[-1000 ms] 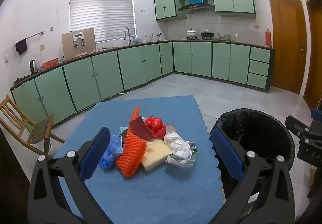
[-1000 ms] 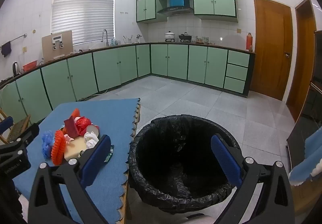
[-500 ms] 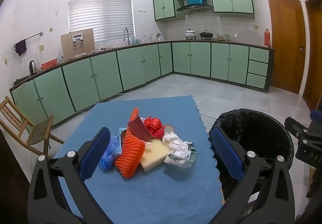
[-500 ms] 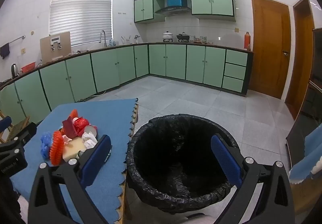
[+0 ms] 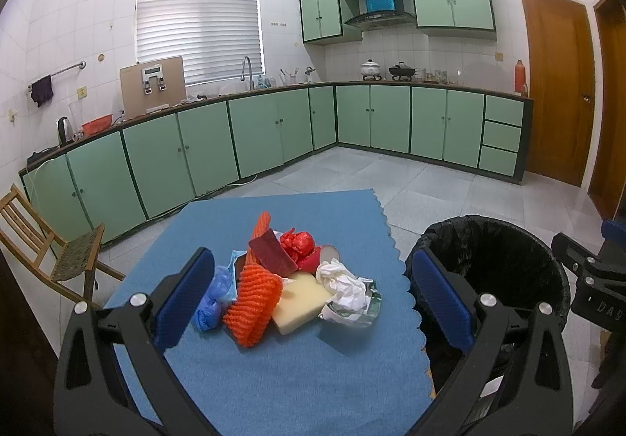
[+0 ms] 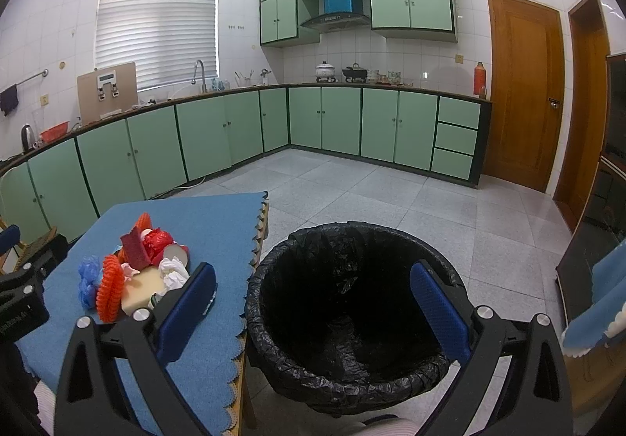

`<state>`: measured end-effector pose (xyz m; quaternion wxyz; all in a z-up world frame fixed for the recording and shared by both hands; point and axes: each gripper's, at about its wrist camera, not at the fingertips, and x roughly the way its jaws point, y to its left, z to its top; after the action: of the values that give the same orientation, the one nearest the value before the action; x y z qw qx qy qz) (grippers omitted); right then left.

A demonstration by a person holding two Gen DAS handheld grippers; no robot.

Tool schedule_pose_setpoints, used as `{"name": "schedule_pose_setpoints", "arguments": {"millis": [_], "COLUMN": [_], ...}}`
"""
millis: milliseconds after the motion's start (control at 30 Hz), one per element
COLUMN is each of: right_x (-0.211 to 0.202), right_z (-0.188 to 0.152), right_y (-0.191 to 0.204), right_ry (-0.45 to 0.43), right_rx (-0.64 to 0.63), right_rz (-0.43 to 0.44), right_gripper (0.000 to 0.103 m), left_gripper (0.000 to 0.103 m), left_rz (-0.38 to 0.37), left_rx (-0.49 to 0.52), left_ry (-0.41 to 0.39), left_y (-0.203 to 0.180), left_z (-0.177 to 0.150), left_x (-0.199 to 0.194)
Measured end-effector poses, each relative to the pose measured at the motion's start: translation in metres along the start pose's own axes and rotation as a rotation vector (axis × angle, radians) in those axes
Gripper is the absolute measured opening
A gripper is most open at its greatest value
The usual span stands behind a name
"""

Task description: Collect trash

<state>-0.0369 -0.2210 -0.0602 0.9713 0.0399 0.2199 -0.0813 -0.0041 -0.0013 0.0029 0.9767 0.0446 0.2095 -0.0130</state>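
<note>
Left wrist view: the left tongs (image 5: 313, 299) hang above the near edge of a blue-clothed surface (image 5: 274, 377), blue pads spread wide and gripping nothing, the spread apparently set to take a bulky piece. Framed between them is the trash pile (image 5: 289, 279): an orange foam net (image 5: 254, 305), a blue glove (image 5: 213, 297), a pale yellow sponge block (image 5: 299, 299), crumpled white paper (image 5: 344, 283), a maroon slab (image 5: 272, 254) and red plastic (image 5: 297, 242), all heaped touching one another, seemingly gathered for easy picking. A bin lined with a black bag (image 5: 497, 263) stands just beside the surface's right edge, near enough for short drops.

Right wrist view: the right tongs (image 6: 313, 303) are likewise wide apart and empty, poised over the bin's (image 6: 352, 310) open mouth; the bag looks empty. The pile (image 6: 133, 267) lies to the left, untouched, so collection appears not yet begun.
</note>
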Motion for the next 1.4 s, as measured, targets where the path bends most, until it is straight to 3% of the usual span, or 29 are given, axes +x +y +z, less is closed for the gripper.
{"name": "schedule_pose_setpoints", "arguments": {"millis": [1400], "right_x": [0.0027], "right_z": [-0.0017], "right_y": [0.0016], "right_ry": [0.008], "right_rx": [0.001], "right_rz": [-0.004], "right_gripper": [0.097], "left_gripper": [0.098], "left_rz": [0.004], "left_rx": [-0.004], "left_ry": [0.014], "left_y": [0.0032], "left_z": [-0.0032], "left_x": [0.0031]}}
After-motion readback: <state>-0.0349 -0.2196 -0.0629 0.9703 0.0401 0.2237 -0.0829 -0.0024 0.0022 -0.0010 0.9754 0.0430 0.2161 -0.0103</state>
